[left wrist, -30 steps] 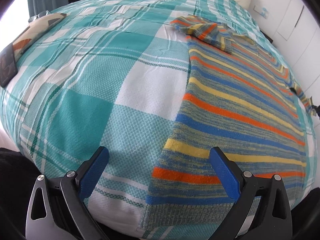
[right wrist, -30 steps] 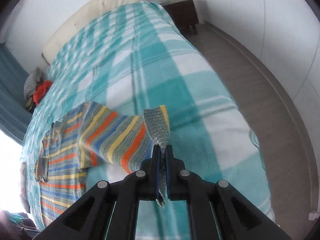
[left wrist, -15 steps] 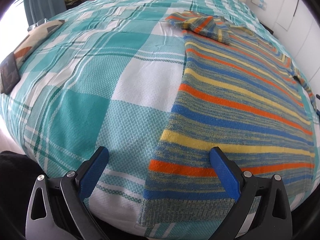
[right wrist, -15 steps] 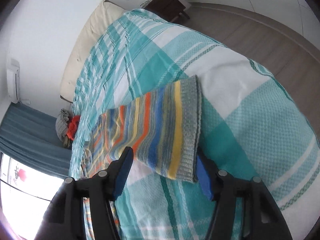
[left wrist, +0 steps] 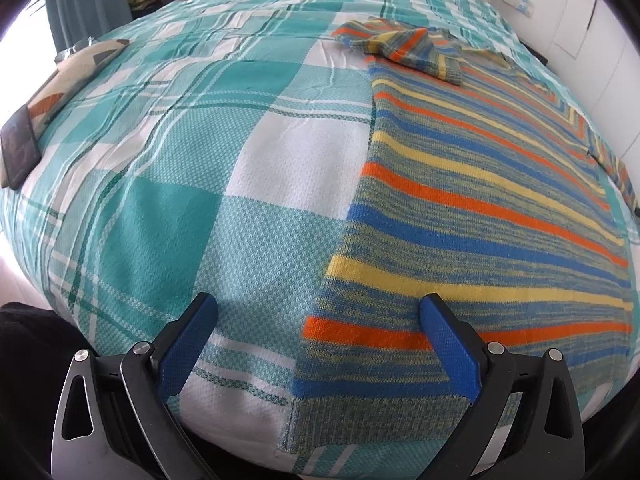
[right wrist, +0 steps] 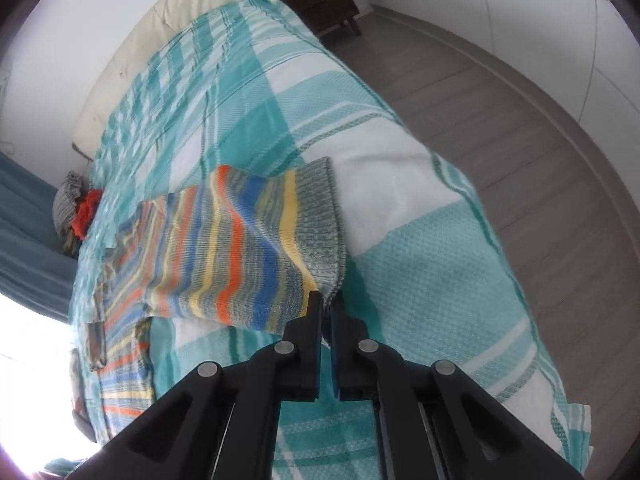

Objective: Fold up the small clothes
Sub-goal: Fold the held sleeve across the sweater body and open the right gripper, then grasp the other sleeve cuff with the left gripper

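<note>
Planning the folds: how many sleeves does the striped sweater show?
2. One sleeve lies folded over the sweater's far end. The other sleeve stretches sideways over the bedspread, with its cuff between the closing right tongs.

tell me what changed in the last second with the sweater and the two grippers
The right gripper let the sleeve go, opened, and is now closing on the cuff's corner again, lower down. The left gripper stayed open over the sweater's hem; the sweater still lies flat on the bedspread.
</note>
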Available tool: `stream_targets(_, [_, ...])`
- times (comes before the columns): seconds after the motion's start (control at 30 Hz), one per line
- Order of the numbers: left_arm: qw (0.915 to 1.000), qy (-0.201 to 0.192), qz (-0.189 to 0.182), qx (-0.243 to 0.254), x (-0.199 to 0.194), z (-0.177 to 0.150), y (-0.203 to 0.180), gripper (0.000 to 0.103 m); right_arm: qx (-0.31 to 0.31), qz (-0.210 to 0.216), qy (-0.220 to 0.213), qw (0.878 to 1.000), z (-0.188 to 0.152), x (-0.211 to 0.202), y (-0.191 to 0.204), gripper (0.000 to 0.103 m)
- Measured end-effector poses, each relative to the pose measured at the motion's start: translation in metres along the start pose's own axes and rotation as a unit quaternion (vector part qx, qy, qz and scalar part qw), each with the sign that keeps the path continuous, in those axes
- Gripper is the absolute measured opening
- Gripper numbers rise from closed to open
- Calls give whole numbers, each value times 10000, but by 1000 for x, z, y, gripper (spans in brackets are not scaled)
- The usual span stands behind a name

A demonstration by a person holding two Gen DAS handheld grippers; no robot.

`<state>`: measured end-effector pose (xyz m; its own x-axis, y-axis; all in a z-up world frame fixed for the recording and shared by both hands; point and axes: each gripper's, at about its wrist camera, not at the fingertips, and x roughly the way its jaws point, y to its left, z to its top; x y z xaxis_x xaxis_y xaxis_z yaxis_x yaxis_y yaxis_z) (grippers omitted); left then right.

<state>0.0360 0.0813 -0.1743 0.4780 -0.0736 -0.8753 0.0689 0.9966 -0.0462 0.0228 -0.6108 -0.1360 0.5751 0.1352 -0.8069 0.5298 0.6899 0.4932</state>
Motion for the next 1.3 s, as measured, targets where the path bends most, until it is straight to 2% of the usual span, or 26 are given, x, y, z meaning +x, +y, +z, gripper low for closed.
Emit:
stream_targets(0.03, [10000, 0, -2, -1, 0, 0, 0, 101, 66, 175, -22, 9998, 3, -2, -3, 24])
stream_targets(0.07, [10000, -2, 3, 1, 0, 0, 0, 101, 166, 353, -125, 9992, 7, -7, -6, 47])
stream_targets(0.1, [10000, -2, 14, 7, 0, 0, -1, 101, 290, 482, -278, 9980, 12, -11, -10, 55])
stream_targets(0.13, [10000, -3, 31, 17, 1, 0, -1, 102, 435, 591, -382, 9966, 15, -13, -13, 57])
stream_targets(0.2, [10000, -11, 61, 37, 2, 0, -3, 102, 841, 807, -258, 9928, 26, -2, -23, 56])
stream_targets(0.3, [10000, -25, 81, 48, 1, 0, -3, 102, 1283, 1030, -248, 9861, 36, 17, -31, 37])
stream_targets(0.4, [9999, -22, 86, 52, 1, 0, -3, 102, 1808, 1345, -405, 9734, 42, 29, -39, 35])
stream_targets(0.43, [9999, -17, 97, 58, 1, 0, -3, 103, 1821, 1376, -353, 9730, 45, 32, -38, 23])
stream_targets(0.47, [9999, -14, 103, 64, 1, 0, -4, 103, 1612, 1142, -285, 9799, 49, 32, -33, 2])
stream_targets(0.5, [9999, -17, 98, 60, 1, 0, -4, 103, 1276, 798, -304, 9881, 52, 28, -25, 2])
stream_targets(0.53, [9999, -22, 98, 58, 1, 0, -4, 103, 981, 495, -413, 9931, 55, 22, -17, 2])
stream_targets(0.6, [9999, -25, 108, 70, 2, 0, -4, 103, 590, -241, -742, 9952, 57, 8, -7, 2])
stream_targets(0.77, [9999, -22, 115, 96, 2, 0, -5, 103, 264, -890, -806, 9924, 54, 9, 4, 1])
stream_targets(0.8, [9999, -15, 108, 92, 2, 1, -5, 103, 253, -901, -764, 9927, 53, 13, 6, 1])
stream_targets(0.9, [9999, -14, 106, 90, 2, 1, -5, 103, 468, -594, -724, 9945, 51, 7, -2, 6])
stream_targets(0.93, [9999, -16, 106, 90, 2, 1, -5, 103, 612, -420, -777, 9942, 48, 0, -9, 17])
stream_targets(0.97, [9999, -20, 107, 92, 2, 1, -4, 103, 705, -237, -827, 9938, 45, -6, -12, 36])
stream_targets(1.0, [9999, -25, 107, 96, 2, 1, -5, 103, 731, -90, -858, 9936, 41, -13, -13, 42])
stream_targets(1.07, [9999, -32, 102, 103, 2, 1, -5, 103, 725, 24, -731, 9947, 28, -21, -13, 43])
stream_targets(1.2, [9999, -34, 102, 104, 2, 1, -6, 103, 1053, 374, -136, 9936, -3, -9, -16, 44])
stream_targets(1.3, [9999, -42, 103, 118, 1, 1, -6, 103, 1203, 368, -184, 9919, -11, 2, -17, 42])
